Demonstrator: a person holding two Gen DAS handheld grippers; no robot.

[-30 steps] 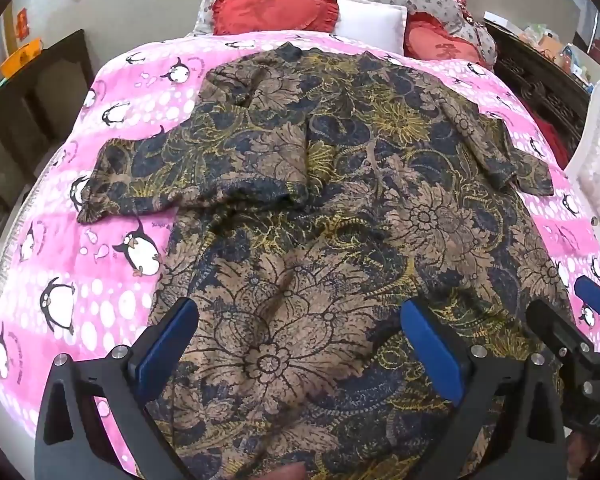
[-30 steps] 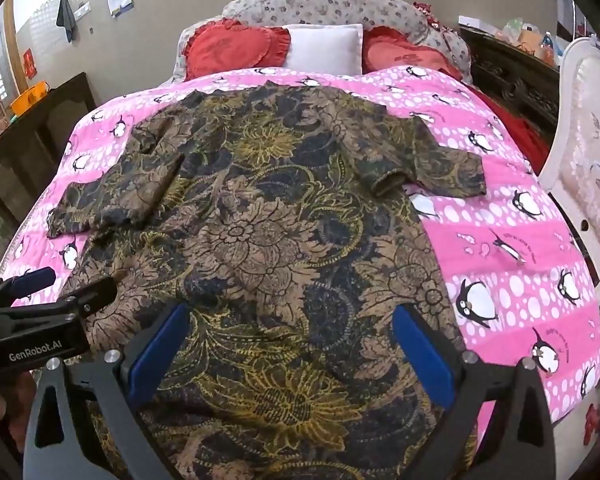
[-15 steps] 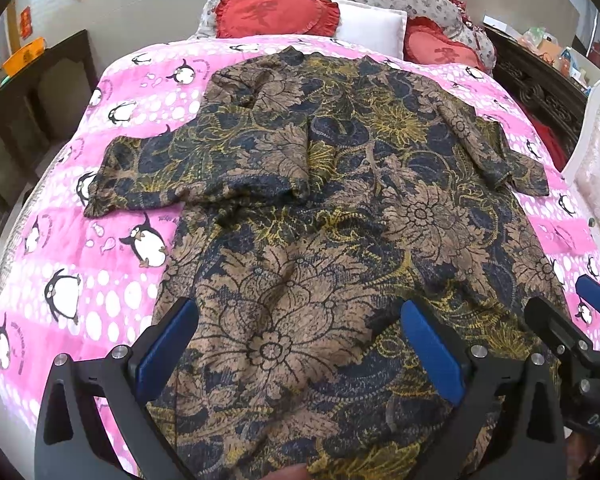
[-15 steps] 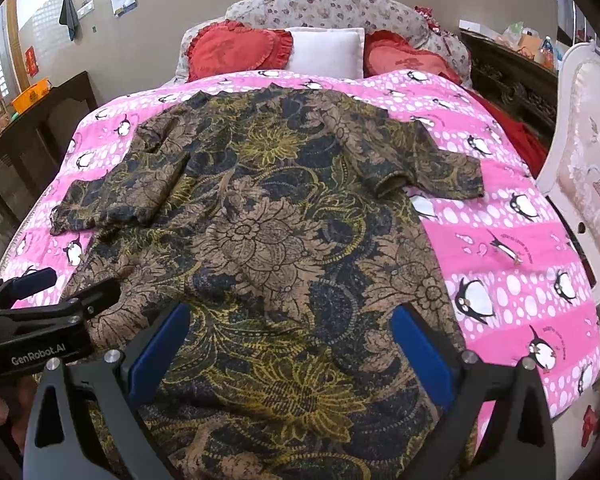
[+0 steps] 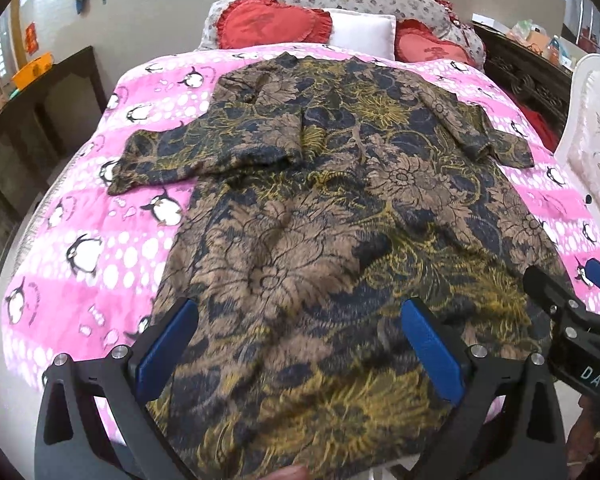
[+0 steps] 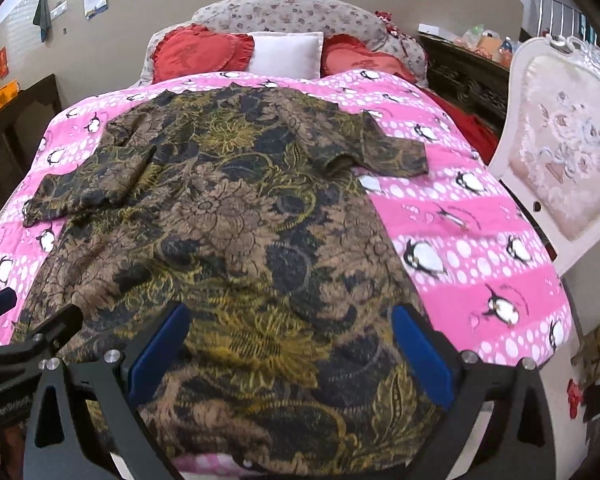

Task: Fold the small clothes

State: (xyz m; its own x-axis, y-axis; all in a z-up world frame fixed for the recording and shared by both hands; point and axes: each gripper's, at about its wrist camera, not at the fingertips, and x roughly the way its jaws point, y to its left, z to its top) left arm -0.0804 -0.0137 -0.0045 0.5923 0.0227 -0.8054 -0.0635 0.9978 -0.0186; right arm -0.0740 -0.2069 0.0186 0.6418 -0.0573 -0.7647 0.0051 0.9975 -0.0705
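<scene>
Bed: pink penguin quilt (image 5: 100, 248) under everything, in a bedroom with beige walls.
Left gripper (image 5: 300, 344): nearest, jaws spread wide, gripping nothing, above the near hem.
Right gripper (image 6: 288, 344): alongside, likewise released, over the hem's right part.
Dress (image 5: 340, 220): dark floral print, spread flat on the quilt, hem near, neckline far, both short sleeves out sideways.
Farther: red heart cushions (image 6: 202, 56) and white pillow (image 6: 286, 54) at the headboard.
Right edge: white upholstered chair (image 6: 560, 160) beside the bed.

Matt printed cloth dress (image 5: 340, 208), soft, perhaps fleecy, pink blanket (image 5: 92, 248)
</scene>
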